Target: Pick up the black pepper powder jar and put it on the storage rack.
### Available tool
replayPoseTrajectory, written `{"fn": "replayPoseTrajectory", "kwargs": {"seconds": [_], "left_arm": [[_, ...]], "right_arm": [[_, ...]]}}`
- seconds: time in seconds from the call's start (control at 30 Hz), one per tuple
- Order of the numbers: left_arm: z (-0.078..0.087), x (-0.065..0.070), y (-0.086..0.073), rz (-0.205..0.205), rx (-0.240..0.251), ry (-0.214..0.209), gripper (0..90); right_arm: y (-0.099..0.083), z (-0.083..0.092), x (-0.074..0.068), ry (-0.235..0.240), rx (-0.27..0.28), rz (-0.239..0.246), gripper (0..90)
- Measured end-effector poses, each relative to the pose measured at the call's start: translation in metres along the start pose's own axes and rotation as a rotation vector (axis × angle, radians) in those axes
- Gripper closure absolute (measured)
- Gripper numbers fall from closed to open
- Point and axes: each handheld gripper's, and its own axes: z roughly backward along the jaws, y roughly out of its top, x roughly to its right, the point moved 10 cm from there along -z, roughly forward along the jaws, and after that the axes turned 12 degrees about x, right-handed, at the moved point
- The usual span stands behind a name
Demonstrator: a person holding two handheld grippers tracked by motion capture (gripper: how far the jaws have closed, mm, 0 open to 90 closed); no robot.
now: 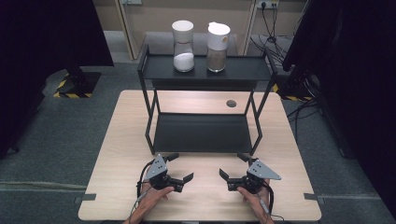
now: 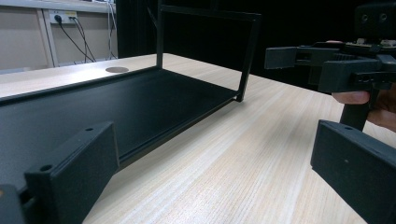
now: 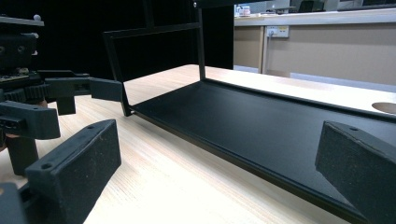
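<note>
A black two-tier metal shelf (image 1: 243, 71) stands on the wooden table (image 1: 116, 154). On its top tier are two white-lidded jars: one with white powder (image 1: 183, 46) and one with brown powder (image 1: 217, 47). The lower tier (image 1: 203, 133) is bare. In front of the shelf, my left gripper (image 1: 182, 166) is open and holds nothing. My right gripper (image 1: 232, 165) is open too, facing it across a short gap. In the left gripper view the open jaws (image 2: 212, 179) frame the table, with the lower tier (image 2: 116, 102) at left. The right gripper view (image 3: 217, 175) shows the tier (image 3: 243, 121) at right.
A round cable hole (image 1: 231, 103) lies in the table behind the lower tier. Dark stands and cables flank the table on the grey floor. The right gripper (image 2: 327, 65) shows at the left gripper view's right, the left gripper (image 3: 60, 93) at the right gripper view's left.
</note>
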Motion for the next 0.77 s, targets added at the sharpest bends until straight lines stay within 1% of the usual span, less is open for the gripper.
{"fn": "replayPoseTrajectory", "kwargs": {"seconds": [0.77], "left_arm": [[0.0,0.0001,-0.0001,-0.011,-0.002,0.0,0.2]], "right_arm": [[-0.0006,0.0002,-0.0003,0.001,0.003,0.004,0.4]]}}
